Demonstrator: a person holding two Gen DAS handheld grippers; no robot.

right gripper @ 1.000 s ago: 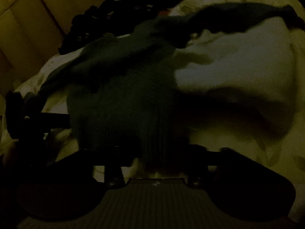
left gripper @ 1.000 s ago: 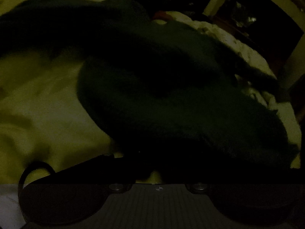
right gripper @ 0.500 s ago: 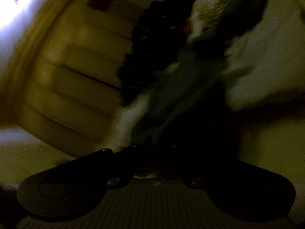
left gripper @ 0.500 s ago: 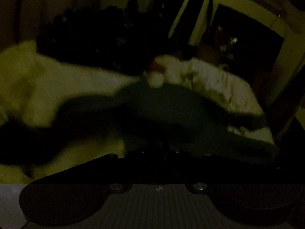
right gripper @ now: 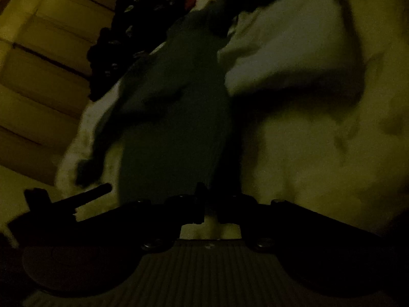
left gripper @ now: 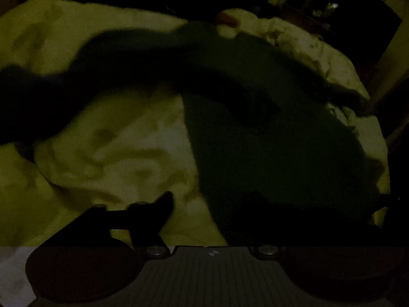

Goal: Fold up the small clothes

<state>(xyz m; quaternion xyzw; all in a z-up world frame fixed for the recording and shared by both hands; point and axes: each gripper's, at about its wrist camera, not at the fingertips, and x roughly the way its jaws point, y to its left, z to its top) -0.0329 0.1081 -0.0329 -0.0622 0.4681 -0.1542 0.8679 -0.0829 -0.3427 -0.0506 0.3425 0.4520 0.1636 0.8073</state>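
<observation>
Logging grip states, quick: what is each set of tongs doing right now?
Left tongs: open, just been opening, pads off the dark garment.
Right tongs: narrow gap, just been opening; hold on the garment cannot be told.

The room around me is very dim, with a yellowish cast. I work over a bed with a pale, rumpled cover (left gripper: 107, 158) that fills most of what I see. To my left a panelled wall or headboard (right gripper: 46, 76) of pale rectangular sections rises beside the bed. Far off, dark shelving or furniture (left gripper: 332, 12) stands behind light slanting bars.
</observation>
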